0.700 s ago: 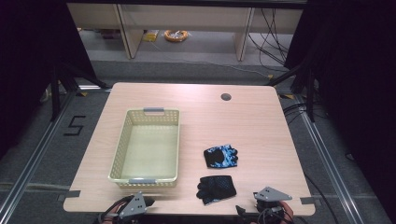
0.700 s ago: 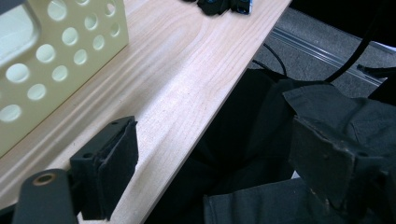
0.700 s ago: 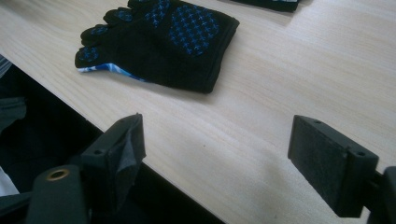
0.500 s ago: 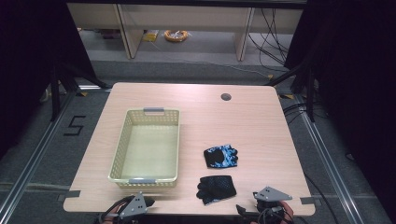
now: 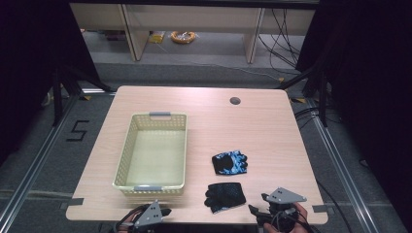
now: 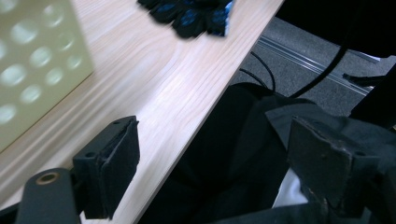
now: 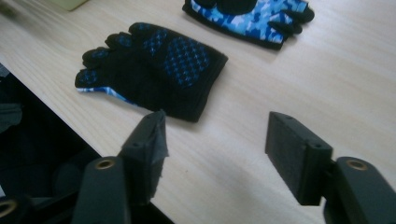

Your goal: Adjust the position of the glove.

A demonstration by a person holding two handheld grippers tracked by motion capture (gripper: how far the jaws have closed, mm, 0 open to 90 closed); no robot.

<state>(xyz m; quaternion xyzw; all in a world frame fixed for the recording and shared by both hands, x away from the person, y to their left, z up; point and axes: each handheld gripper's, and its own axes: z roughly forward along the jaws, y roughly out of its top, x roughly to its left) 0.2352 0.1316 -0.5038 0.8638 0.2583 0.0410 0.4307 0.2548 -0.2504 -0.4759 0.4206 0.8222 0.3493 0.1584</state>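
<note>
Two gloves are seen on the worktop (image 5: pixel 272 121): black glove (image 7: pixel 154 67) just ahead of the right gripper (image 7: pixel 224 154), blue glove (image 7: pixel 252 16) beyond. Both grippers' jaws are held open, empty; left gripper (image 6: pixel 210 168) at the worktop edge.

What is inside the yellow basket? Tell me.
Nothing shows inside the basket: the high view gives its bare pale floor. Both gloves lie outside on the table, the camouflage glove and the black glove. The strip behind its near wall is hidden.
</note>
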